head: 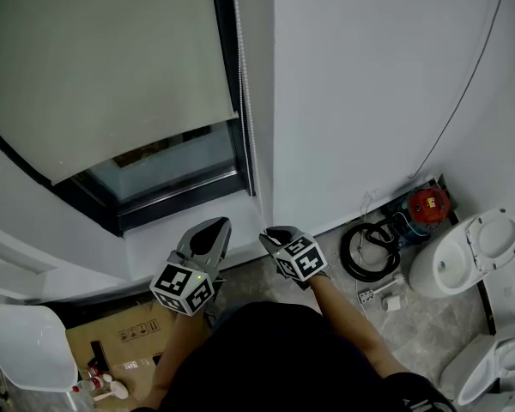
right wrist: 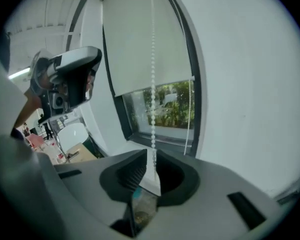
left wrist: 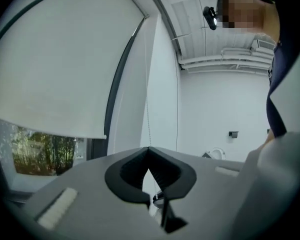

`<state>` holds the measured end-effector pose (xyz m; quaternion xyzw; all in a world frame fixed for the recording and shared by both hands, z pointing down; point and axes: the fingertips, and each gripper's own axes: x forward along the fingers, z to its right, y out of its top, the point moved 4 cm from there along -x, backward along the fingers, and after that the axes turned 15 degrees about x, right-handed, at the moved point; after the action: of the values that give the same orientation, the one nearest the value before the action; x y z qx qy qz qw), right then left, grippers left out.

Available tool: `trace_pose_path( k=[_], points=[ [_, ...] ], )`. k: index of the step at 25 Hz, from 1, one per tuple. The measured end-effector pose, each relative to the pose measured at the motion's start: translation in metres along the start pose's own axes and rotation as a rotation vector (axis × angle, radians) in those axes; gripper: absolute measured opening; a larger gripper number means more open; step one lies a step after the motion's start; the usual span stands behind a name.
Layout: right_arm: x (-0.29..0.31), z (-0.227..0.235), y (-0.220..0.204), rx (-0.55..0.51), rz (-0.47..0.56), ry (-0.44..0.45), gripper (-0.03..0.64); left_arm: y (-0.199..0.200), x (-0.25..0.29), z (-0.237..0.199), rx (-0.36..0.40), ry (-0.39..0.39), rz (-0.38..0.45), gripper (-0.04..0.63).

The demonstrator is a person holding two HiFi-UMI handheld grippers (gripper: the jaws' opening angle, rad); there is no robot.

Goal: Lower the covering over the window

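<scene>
A pale roller blind point(head: 103, 67) covers most of the window, with a strip of bare glass point(head: 172, 157) left below its bottom bar. A thin bead chain point(head: 243, 84) hangs down the window's right edge. My left gripper point(head: 213, 227) is raised toward the sill. In the left gripper view its jaws point(left wrist: 149, 151) meet at the tips, shut on the chain point(left wrist: 147, 84). My right gripper point(head: 273, 234) sits just right of it. In the right gripper view the chain point(right wrist: 152, 84) drops between its jaws point(right wrist: 151, 153), which stand slightly apart. A second strand point(right wrist: 190, 109) hangs by the frame.
A white wall point(head: 369, 84) stands right of the window. On the floor at right lie a coiled black hose point(head: 369, 247), a red device point(head: 429, 202) and two white toilets point(head: 472, 251). A cardboard box point(head: 120, 337) and a white basin point(head: 26, 346) sit lower left.
</scene>
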<state>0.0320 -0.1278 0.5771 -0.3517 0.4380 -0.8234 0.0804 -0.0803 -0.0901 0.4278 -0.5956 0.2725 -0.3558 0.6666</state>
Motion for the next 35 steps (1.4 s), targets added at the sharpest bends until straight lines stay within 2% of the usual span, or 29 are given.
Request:
trace_pose_path(
  k=[3, 6, 9, 14, 18, 22, 26, 30, 35],
  points=[
    [-0.019, 0.01, 0.028, 0.017, 0.131, -0.108, 0.022, 0.013, -0.001, -0.004, 0.018, 0.052, 0.014, 0.011],
    [-0.046, 0.013, 0.063, 0.019, 0.274, -0.191, 0.087, 0.021, -0.003, -0.009, 0.018, 0.097, 0.02, 0.011],
    [-0.076, 0.009, 0.097, 0.009, 0.42, -0.25, 0.089, 0.028, -0.003, -0.014, 0.029, 0.137, 0.027, 0.011],
    [-0.124, -0.005, 0.141, -0.006, 0.609, -0.293, 0.089, 0.05, -0.006, -0.02, 0.072, 0.181, 0.065, 0.011],
    [-0.158, -0.025, 0.167, -0.054, 0.734, -0.302, 0.044, 0.075, -0.013, -0.029, 0.107, 0.234, 0.107, 0.011],
    [-0.185, -0.045, 0.188, -0.118, 0.828, -0.312, 0.021, 0.103, -0.02, -0.034, 0.137, 0.293, 0.148, 0.011],
    [-0.207, -0.065, 0.202, -0.18, 0.898, -0.339, 0.018, 0.123, -0.028, -0.032, 0.157, 0.31, 0.191, 0.011],
    [-0.226, -0.076, 0.209, -0.2, 0.942, -0.351, 0.018, 0.136, -0.032, -0.029, 0.128, 0.311, 0.223, 0.011],
    [-0.23, -0.079, 0.212, -0.2, 0.956, -0.355, 0.018, 0.136, -0.037, -0.033, 0.128, 0.323, 0.223, 0.011]
  ],
)
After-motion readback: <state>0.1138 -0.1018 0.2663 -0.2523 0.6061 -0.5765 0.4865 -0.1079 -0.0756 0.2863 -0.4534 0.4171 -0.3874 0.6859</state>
